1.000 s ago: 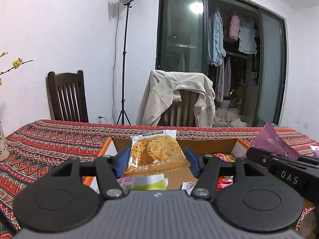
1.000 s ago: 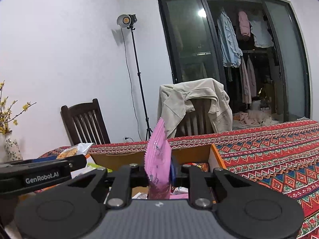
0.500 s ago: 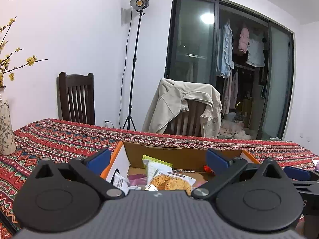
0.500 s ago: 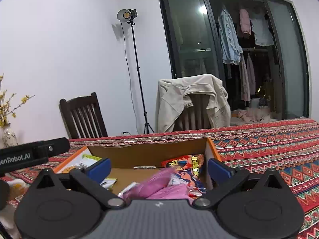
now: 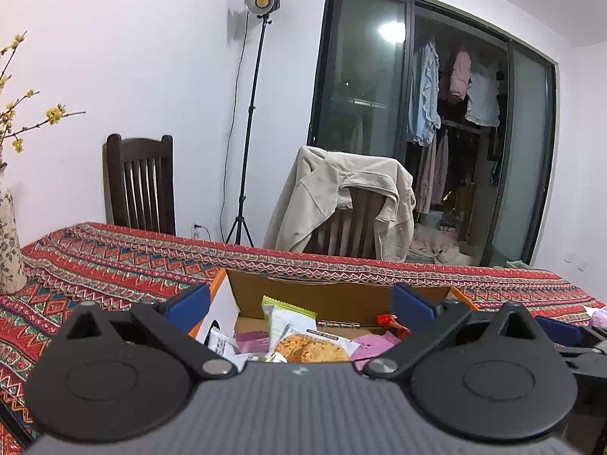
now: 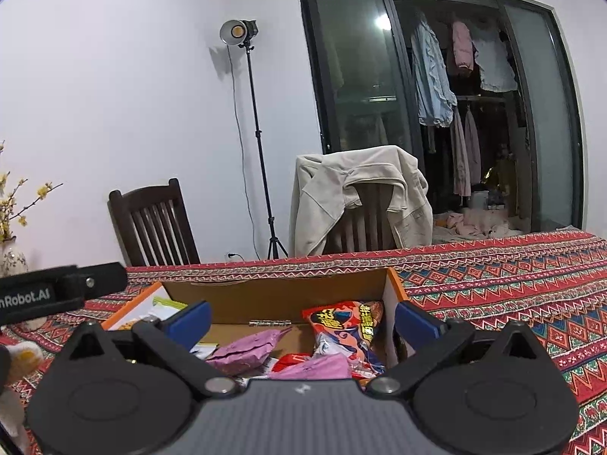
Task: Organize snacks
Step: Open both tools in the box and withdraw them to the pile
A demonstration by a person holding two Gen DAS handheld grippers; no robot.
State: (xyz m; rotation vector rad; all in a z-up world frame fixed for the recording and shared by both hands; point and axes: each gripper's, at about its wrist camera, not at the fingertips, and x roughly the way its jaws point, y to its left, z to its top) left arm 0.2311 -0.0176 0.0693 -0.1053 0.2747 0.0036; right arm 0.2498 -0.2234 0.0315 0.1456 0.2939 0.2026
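Observation:
An open cardboard box [image 5: 326, 295] [image 6: 280, 295] with orange edges sits on the patterned tablecloth and holds several snack packets. My left gripper [image 5: 301, 303] hangs open over its left half, above the biscuit packet [image 5: 311, 349] and a green-topped white packet [image 5: 290, 314]. My right gripper [image 6: 303, 320] is open over the right half. Under it lie two pink packets [image 6: 246, 350] [image 6: 315, 369] and a red packet [image 6: 349, 322]. Nothing is between either pair of blue pads.
The red patterned tablecloth [image 6: 512, 295] spreads to the right and left [image 5: 95, 265] of the box. A flowered vase [image 5: 9, 242] stands at the left. Behind the table are a dark chair [image 5: 140, 185], a chair draped with a beige jacket [image 5: 341, 204] and a light stand [image 5: 250, 125].
Both grippers opened wide and let go: the biscuit packet fell from the left one and the pink packet from the right one, both landing in the box.

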